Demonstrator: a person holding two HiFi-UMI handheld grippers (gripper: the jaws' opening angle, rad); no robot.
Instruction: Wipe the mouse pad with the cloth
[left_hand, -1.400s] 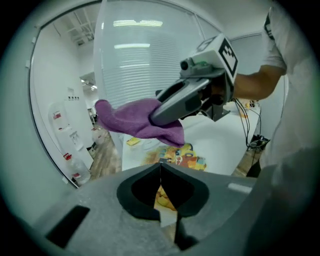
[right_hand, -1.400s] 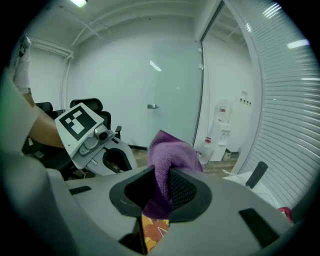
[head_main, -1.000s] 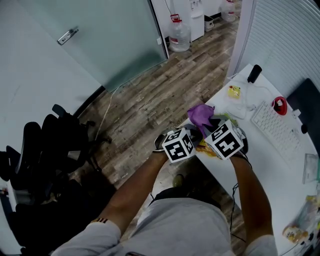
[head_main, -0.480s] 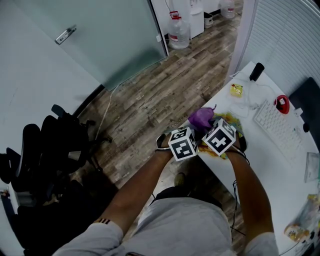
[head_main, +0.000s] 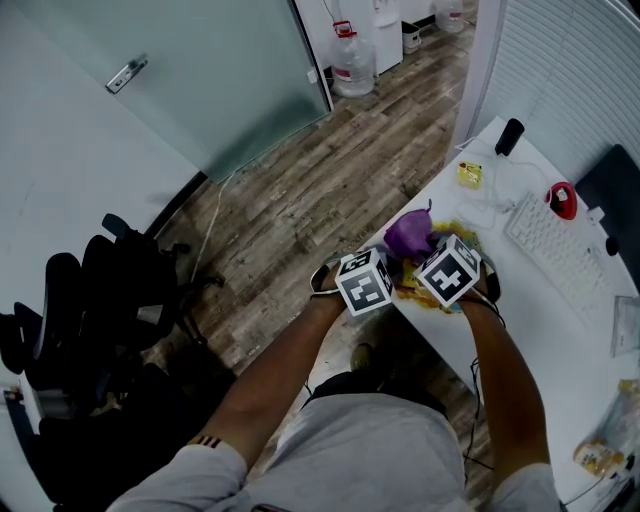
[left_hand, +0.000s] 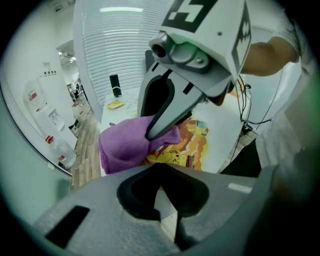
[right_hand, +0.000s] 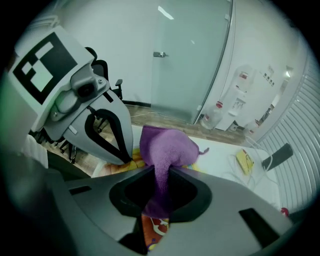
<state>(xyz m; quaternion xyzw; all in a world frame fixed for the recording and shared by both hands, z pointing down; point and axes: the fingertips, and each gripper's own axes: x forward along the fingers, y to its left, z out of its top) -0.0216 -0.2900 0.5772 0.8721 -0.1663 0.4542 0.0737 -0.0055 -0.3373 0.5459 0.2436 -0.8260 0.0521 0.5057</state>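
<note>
Overhead hidden: right gripper jaws clenched on cloth; left gripper jaws together.

Mouse pad mostly hidden under cloth; I see only yellow edges. Dark screen cut off by right edge. Small yellow thing too small for me to identify.

Bare desk lies open at 3 o'clock of the pad. The keyboard blocks 2 o'clock, a yellow box 12 o'clock, and the left gripper crowds 9 o'clock.
</note>
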